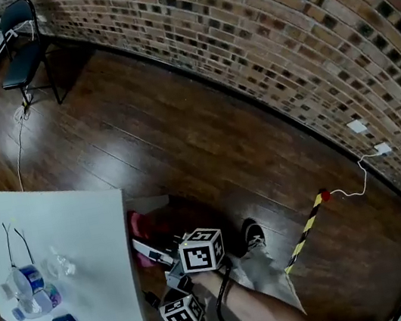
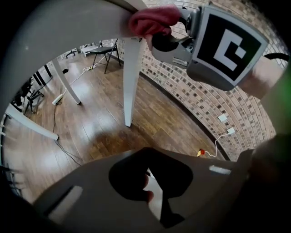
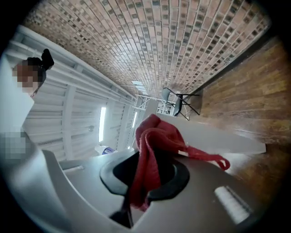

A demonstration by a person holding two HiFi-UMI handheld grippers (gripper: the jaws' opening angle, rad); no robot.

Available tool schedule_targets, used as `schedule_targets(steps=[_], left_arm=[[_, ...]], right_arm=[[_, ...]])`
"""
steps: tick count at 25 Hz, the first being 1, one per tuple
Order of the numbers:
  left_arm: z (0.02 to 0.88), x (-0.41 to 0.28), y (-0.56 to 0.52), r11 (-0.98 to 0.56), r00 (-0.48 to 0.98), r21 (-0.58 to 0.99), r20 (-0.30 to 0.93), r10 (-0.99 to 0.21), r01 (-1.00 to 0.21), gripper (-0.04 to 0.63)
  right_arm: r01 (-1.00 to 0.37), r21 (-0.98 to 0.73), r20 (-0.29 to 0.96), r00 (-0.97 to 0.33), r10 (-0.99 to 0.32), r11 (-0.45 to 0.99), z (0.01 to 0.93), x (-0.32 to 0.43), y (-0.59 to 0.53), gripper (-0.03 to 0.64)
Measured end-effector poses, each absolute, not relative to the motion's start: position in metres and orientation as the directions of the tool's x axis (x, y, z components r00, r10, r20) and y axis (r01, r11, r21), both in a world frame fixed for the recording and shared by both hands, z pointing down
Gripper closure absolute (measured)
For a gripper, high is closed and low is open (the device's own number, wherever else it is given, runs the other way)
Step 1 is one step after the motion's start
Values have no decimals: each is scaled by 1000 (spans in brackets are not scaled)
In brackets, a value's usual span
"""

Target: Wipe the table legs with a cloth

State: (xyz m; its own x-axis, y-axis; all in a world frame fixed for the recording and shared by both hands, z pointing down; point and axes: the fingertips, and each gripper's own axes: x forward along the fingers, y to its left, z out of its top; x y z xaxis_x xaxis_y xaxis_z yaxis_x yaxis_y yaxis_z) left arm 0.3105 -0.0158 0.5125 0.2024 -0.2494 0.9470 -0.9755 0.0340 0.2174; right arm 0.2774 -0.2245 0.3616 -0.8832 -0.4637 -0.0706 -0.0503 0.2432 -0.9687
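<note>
From your head, the white desk (image 1: 83, 238) sat at the left and carried clear plastic bottles (image 1: 31, 289). The red cloth (image 1: 141, 226) was bunched just past the desk's near edge, over the dark wooden floor (image 1: 178, 121). A black chair (image 1: 22, 41) stood well apart, near the brick wall (image 1: 277, 27).

In the left gripper view, your left gripper (image 2: 152, 191) was clenched on nothing (only a thin pale sliver showed between its jaws). Ahead, a white desk leg (image 2: 132, 77) ran down to the floor. The cloth sat at that leg's top, under the desk.

In the right gripper view, your right gripper (image 3: 144, 179) was clamped on the cloth. The cloth stood up in a fold between the jaws, with one end trailing off to the right.
</note>
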Motion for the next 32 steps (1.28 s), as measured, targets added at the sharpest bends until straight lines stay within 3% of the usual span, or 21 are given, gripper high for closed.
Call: schedule_targets(steps=[9, 18, 32], left_arm=[[523, 308, 35, -11, 197, 199, 957, -212, -980, 595], [525, 310, 80, -85, 219, 205, 952, -212, -975, 595], [499, 255, 210, -115, 219, 197, 949, -228, -974, 595]], right_arm=[[34, -980, -129, -862, -489, 198, 361, 268, -178, 575], [11, -974, -108, -900, -422, 227, 366, 247, -104, 575], [-28, -982, -68, -872, -486, 188, 367, 220, 19, 575]])
